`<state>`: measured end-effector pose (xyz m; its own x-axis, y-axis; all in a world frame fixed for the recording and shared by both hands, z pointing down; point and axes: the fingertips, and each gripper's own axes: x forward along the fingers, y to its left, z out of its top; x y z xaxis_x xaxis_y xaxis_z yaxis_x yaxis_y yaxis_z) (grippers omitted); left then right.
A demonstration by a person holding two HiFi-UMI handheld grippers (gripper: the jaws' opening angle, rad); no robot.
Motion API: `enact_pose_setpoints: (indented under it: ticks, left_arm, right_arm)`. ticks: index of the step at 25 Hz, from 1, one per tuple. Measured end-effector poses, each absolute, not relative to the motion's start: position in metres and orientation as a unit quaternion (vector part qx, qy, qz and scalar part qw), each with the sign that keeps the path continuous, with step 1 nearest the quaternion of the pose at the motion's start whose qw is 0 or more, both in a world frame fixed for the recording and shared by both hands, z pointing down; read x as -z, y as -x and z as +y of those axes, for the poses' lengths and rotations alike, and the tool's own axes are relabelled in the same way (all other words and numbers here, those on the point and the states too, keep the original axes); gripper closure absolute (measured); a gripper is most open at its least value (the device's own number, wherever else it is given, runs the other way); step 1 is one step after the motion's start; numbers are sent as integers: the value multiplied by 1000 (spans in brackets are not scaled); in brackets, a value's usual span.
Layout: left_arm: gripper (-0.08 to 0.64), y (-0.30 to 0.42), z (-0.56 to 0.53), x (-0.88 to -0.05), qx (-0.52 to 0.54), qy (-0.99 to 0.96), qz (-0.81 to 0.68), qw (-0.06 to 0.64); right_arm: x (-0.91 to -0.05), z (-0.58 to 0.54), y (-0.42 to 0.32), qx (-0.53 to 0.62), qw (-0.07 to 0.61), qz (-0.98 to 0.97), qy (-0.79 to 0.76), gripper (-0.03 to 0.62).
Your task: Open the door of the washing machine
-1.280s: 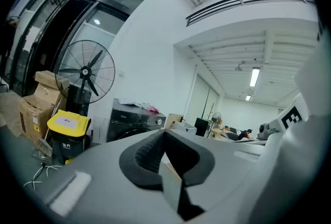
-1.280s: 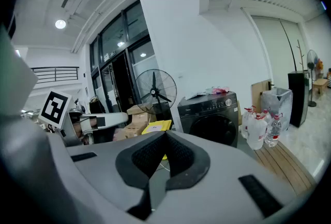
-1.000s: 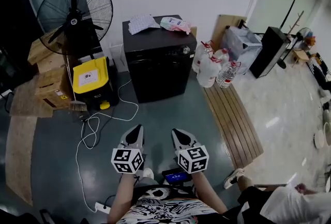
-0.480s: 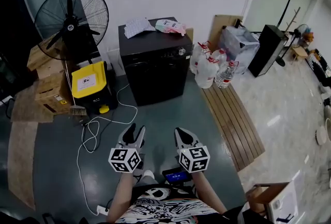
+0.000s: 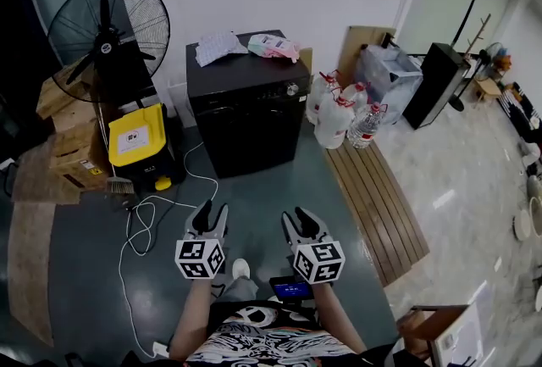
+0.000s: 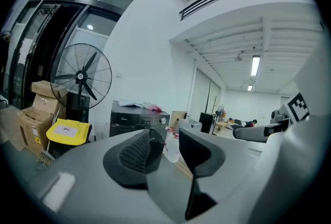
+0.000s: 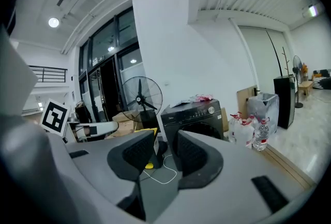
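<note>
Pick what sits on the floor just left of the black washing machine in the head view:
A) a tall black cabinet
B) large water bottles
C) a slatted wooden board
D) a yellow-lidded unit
D: the yellow-lidded unit sits left of the washing machine, below the fan, while the water bottles stand on its right.

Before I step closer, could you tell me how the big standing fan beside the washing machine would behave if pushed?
The fan would probably tip rather than slide: its wide wire head sits high on a thin pole. It likely feels top-heavy. The cardboard boxes and yellow-lidded bin stand close by, so a push may knock it against them.
</note>
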<state>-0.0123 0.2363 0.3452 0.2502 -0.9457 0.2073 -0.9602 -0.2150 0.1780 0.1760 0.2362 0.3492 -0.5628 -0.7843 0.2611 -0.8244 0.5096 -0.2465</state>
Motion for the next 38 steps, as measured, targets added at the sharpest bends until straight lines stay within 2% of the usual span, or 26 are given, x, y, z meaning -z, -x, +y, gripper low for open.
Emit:
enact_pose_setpoints:
  ticks: [9, 17, 23, 27, 38]
  left_arm:
    - [387, 47, 133, -394, -33, -778, -605, 167]
    - [387, 102, -20, -466, -108, -804, -556, 183]
    - [387, 138, -99, -536, -147, -806, -534, 206]
    - [396, 149, -131, -575, -150, -809, -519, 231]
    - [383, 146, -201, -655, -179, -817, -499, 229]
  right_arm:
    - [-390, 136, -146, -196, 96, -856, -469, 449]
    - [-440, -25, -77, -202, 157, -833, -490, 466]
    - [-495, -119, -54, -220, 193, -806, -514, 461]
    - [-521, -151, -45, -230, 207, -796, -521, 461]
    - [-574, -174, -35, -276, 203, -776, -530, 462]
